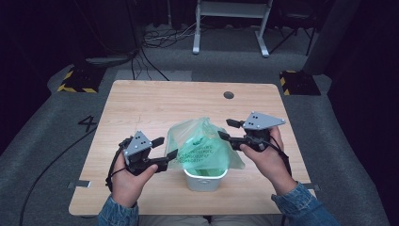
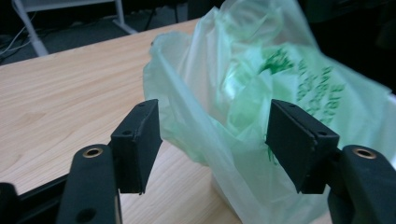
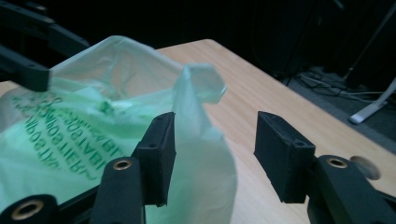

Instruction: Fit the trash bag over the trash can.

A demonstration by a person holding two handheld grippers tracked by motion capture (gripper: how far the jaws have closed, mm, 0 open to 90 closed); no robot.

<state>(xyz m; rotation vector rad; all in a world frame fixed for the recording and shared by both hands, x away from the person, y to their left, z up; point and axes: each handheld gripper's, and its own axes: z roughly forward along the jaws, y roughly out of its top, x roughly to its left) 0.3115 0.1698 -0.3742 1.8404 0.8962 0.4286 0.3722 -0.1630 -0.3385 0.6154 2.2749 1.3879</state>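
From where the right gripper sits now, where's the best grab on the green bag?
Likely the loose handle flap standing above the green bag. It rises free just ahead of the open right gripper, thin enough to pinch. Come in level from the bag's right side; the bin below holds the rest down.

**Occlusions and cut-offs noted at this moment**

The green bag [image 1: 203, 148] draped over the white bin [image 1: 205, 180] and hid most of its rim and its inside; the contents could not be told. The print on the bag was too small to read in the high view, and showed blurred and reversed through the film in both gripper views. In the left gripper view the bag's lower part ran off the bottom edge, and the bin was covered by it. In the right gripper view the bag was cut by the left edge. The person's forearms were cut off by the bottom of the high view. The floor beyond the table [image 1: 141, 108] was too dark to make out.
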